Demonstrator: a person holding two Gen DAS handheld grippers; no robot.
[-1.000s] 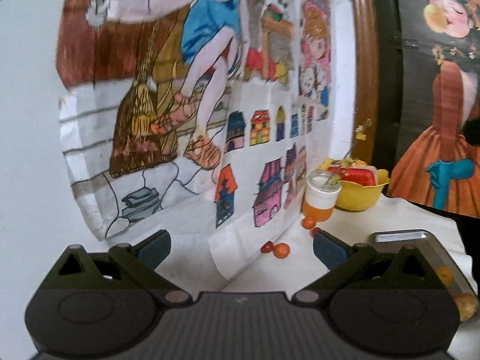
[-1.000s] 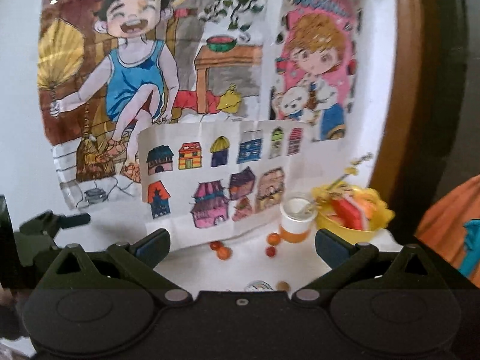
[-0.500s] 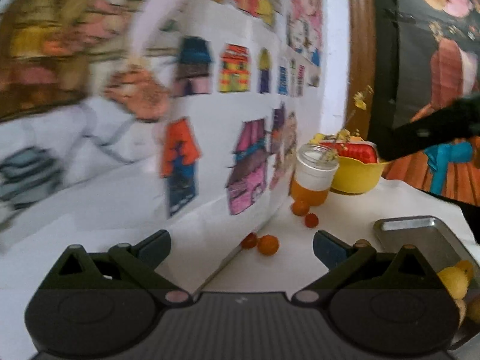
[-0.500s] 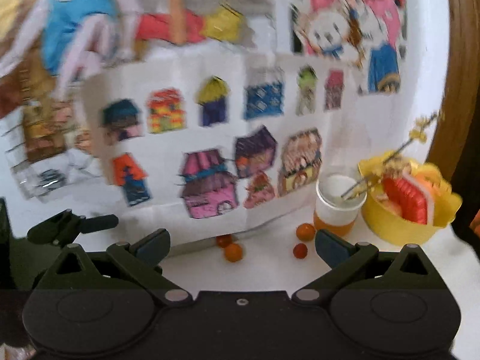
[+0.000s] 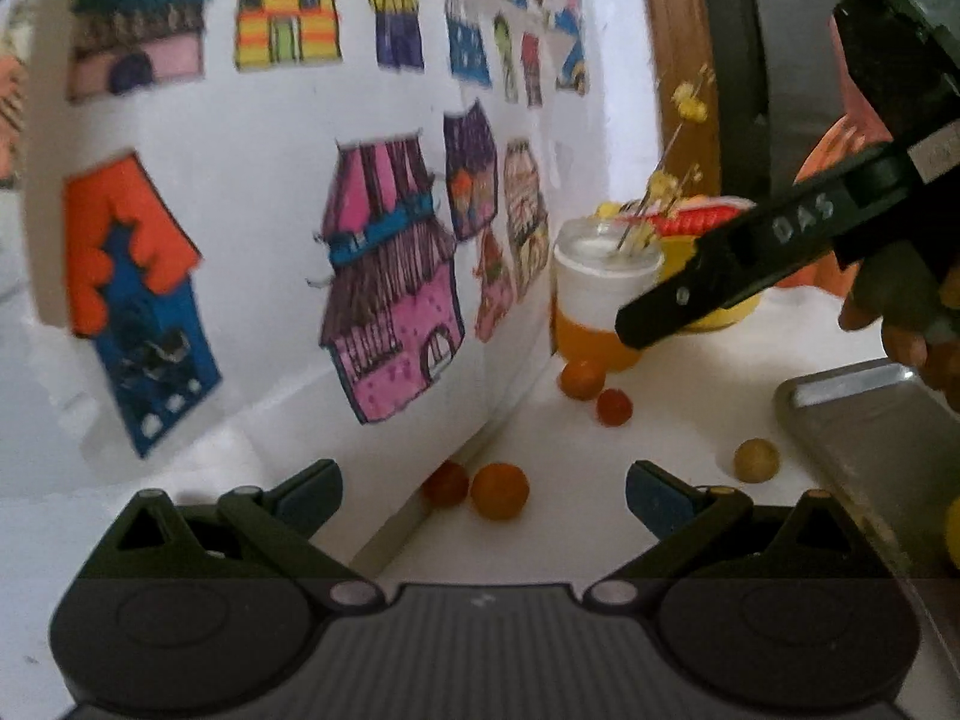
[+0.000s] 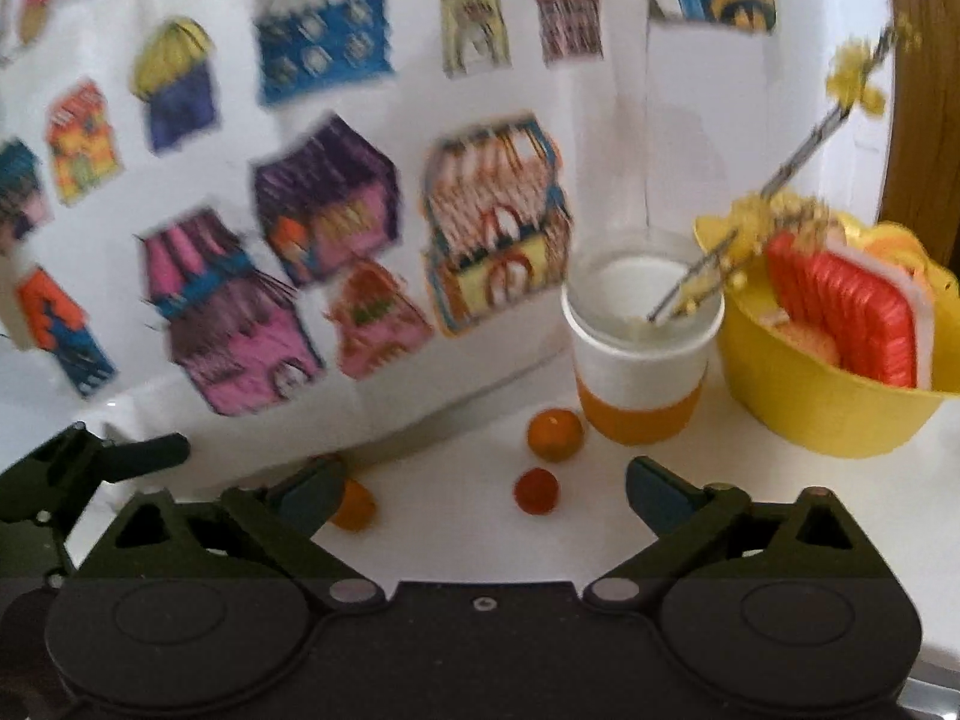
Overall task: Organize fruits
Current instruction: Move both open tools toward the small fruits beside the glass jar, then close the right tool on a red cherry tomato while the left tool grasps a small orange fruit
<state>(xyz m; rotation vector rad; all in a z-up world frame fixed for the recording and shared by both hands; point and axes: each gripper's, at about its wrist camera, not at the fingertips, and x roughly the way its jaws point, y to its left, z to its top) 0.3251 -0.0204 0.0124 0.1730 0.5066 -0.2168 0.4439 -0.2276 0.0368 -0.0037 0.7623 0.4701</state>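
Place: a home corner, as I see it past my tongs.
Wall: hand-coloured house drawings (image 5: 390,276) on taped paper.
Tabletop (image 6: 456,516): white, scattered with small fruits (image 6: 555,433).
Wares: yellow bowl (image 6: 828,414), orange-and-white cup (image 6: 639,384), metal tray (image 5: 870,438).
Edge: brown wooden frame (image 5: 672,60).

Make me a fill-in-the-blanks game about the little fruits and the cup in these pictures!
1. The cup is white on top and ___ at the bottom.
2. The bowl beside the cup is ___.
3. The metal tray shows only in the ___ wrist view.
4. Both grippers' jaws hold ___.

Missing words: orange; yellow; left; nothing
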